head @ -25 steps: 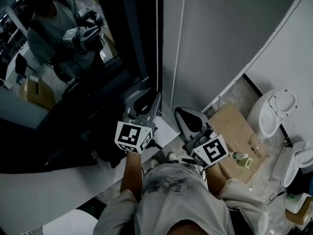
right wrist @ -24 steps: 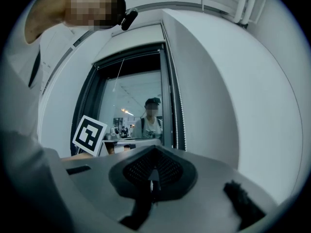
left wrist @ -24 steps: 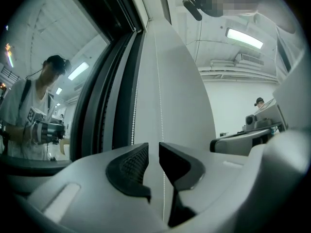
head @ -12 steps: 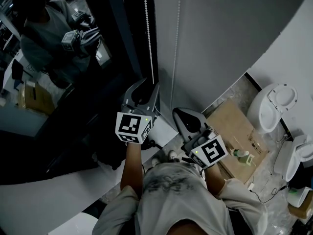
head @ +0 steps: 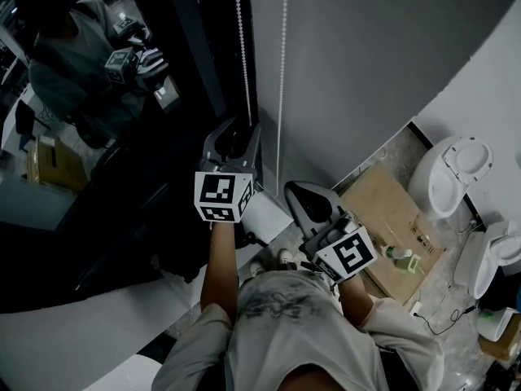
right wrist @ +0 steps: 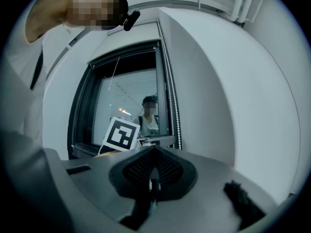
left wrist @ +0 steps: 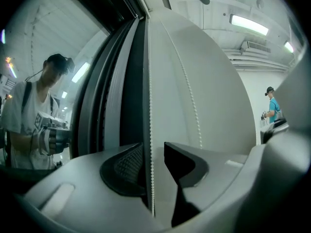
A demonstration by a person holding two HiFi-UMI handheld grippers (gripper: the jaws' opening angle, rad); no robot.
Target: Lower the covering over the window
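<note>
The window point(head: 106, 186) sits dark on my left. My left gripper point(left wrist: 153, 161) has just been opening its jaws, and one strand of the bead chain point(left wrist: 150, 101) hangs between them, unpinched. The chain runs straight up and down beside the frame. The covering itself is, I think, rolled up above view. I'd close squarely on that strand, then pull along its length, never sideways. My right gripper point(right wrist: 152, 173) waits, clamped on nothing.
</note>
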